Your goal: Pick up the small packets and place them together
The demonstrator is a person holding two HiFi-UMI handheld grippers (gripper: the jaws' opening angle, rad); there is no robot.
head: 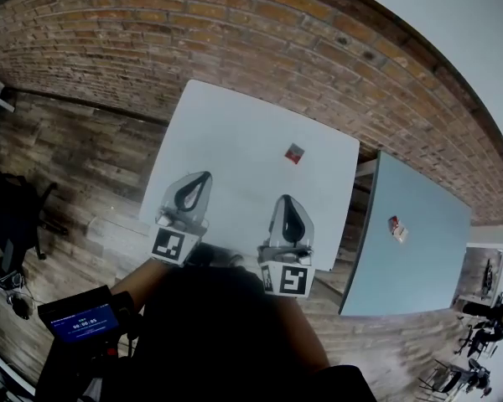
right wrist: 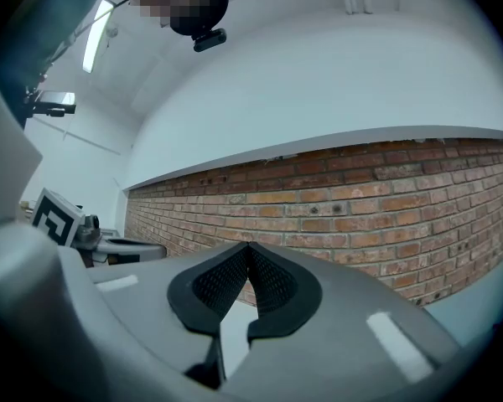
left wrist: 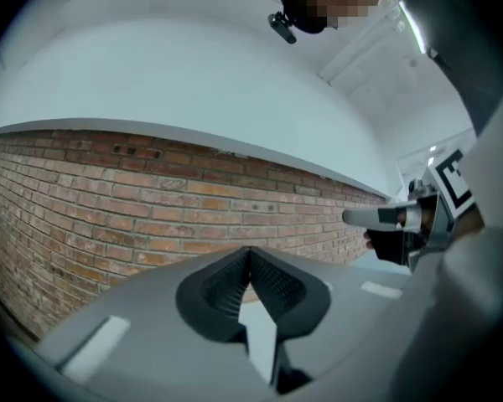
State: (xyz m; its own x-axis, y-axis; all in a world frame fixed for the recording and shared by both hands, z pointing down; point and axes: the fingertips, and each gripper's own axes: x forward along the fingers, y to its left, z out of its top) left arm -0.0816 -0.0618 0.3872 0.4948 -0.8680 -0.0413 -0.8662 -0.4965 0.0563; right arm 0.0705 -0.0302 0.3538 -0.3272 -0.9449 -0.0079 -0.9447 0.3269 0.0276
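A small red packet point(head: 295, 152) lies on the white table point(head: 235, 132), toward its far right part. A second red-and-white packet point(head: 397, 228) lies on the blue-grey table point(head: 419, 249) to the right. My left gripper point(head: 204, 176) and right gripper point(head: 286, 199) hover side by side over the white table's near edge, well short of both packets. Both are shut with nothing between the jaws. In the gripper views the left gripper point(left wrist: 250, 250) and the right gripper point(right wrist: 248, 245) point up at the brick wall, and no packet shows there.
A brick wall point(head: 260, 32) runs behind both tables, with a gap between the tables. A black chair point(head: 17, 216) stands on the wooden floor at left. A device with a blue screen point(head: 82, 321) sits near my body. More chairs point(head: 474, 350) stand at the lower right.
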